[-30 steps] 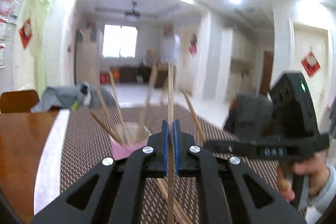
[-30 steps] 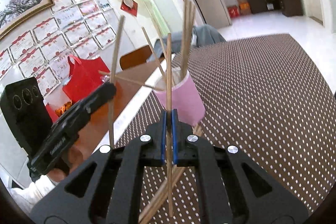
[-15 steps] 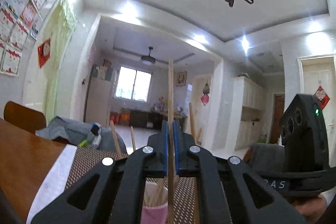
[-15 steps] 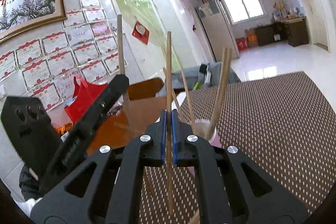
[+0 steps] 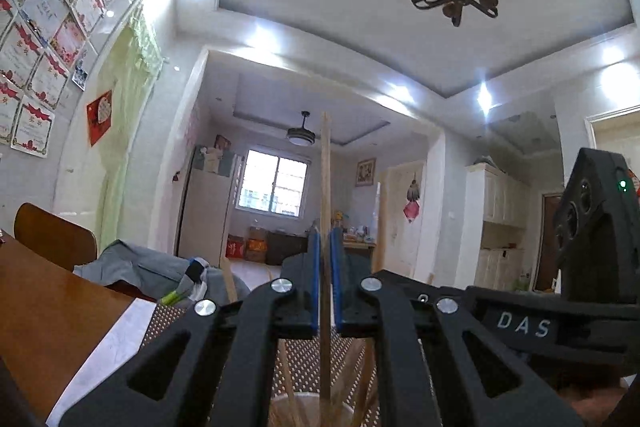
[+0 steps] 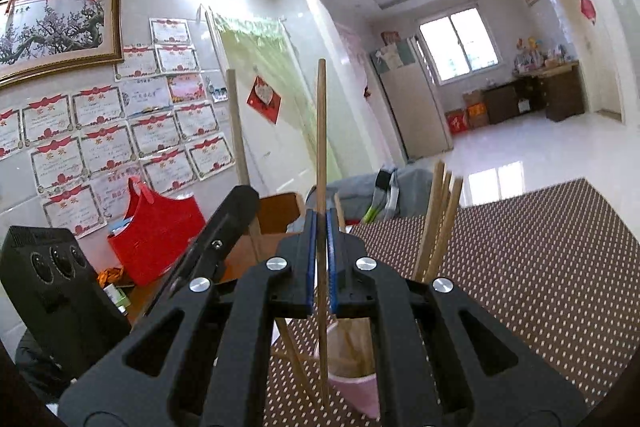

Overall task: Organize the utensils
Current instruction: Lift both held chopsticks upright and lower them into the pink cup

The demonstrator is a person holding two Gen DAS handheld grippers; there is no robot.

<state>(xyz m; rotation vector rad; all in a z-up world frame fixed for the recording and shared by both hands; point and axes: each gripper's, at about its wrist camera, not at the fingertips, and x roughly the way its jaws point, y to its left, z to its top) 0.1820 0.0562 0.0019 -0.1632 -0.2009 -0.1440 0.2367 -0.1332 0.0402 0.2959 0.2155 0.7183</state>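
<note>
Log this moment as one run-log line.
left gripper: shut on chopstick | right gripper: shut on chopstick | pink cup: below, holds other chopsticks

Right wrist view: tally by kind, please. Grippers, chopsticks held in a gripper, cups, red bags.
Grippers: 2, right gripper, left gripper
Chopsticks held: 2, right chopstick, left chopstick
Cups: 1, pink cup
Red bags: 1, red bag
Total: 6

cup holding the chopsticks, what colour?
Pink cup, clearest in the right wrist view.
</note>
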